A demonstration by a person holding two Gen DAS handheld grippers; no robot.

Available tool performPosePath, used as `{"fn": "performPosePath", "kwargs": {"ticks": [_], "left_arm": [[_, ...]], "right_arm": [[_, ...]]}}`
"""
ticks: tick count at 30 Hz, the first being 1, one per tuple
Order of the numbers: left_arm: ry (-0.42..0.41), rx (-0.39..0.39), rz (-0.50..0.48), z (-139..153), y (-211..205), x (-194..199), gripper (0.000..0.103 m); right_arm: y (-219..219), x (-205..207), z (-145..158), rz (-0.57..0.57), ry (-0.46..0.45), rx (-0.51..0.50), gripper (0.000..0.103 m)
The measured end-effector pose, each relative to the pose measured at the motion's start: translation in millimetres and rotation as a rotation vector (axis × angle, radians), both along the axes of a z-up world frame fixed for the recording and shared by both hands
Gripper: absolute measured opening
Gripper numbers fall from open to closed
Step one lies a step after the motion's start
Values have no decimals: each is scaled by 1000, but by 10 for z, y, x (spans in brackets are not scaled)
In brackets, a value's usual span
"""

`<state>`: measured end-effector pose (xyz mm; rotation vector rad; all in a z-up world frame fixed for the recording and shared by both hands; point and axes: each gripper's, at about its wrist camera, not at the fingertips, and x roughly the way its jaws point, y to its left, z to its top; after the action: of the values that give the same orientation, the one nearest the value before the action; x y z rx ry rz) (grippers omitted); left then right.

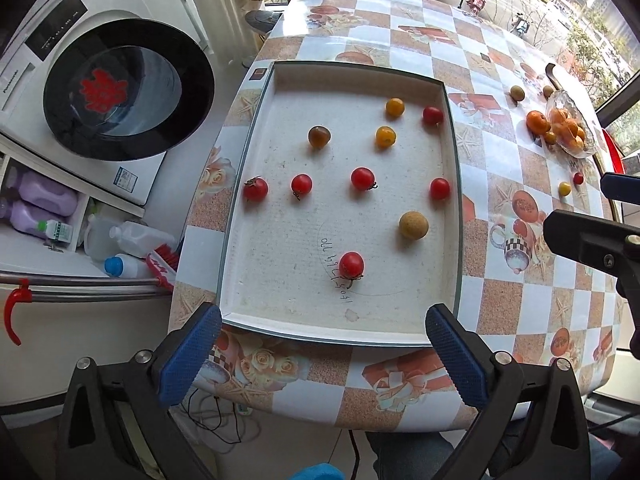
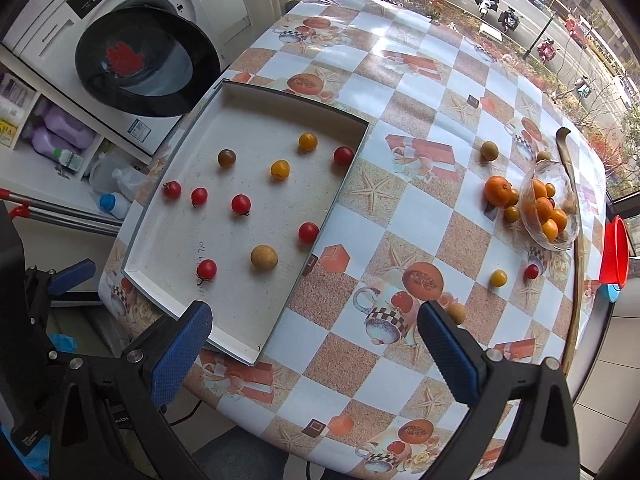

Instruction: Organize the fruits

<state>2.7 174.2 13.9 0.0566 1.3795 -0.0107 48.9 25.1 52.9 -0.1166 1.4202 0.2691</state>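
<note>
Our white tray (image 1: 450,184) sits on the checkered table (image 2: 400,208) with cherry tomatoes (image 1: 362,178) and a tan longan (image 1: 413,225) scattered inside. Over by the far edge, the glass bowl (image 2: 532,224) holds oranges. Left gripper (image 1: 324,354) and right gripper (image 2: 314,338) both hang wide open, holding nothing.

Red and yellow cherry tomatoes (image 1: 362,178) lay scattered in the white tray (image 1: 450,152); oranges filled a glass bowl (image 2: 567,242) at three o'clock.
</note>
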Motion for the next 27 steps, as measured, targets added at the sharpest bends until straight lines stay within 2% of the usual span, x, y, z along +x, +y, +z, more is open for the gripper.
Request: {"fn": "performPosePath", "kwargs": {"ticks": [4, 11, 27], "left_arm": [[-16, 14, 7, 73, -21, -48, 103], [1, 56, -10, 65, -50, -130, 103], [-13, 81, -26, 114, -96, -177, 103]], "right_arm": [[0, -72, 39, 6, 1, 33, 103], [93, -230, -23, 55, 5, -13, 103], [37, -240, 22, 29, -19, -23, 103]]}}
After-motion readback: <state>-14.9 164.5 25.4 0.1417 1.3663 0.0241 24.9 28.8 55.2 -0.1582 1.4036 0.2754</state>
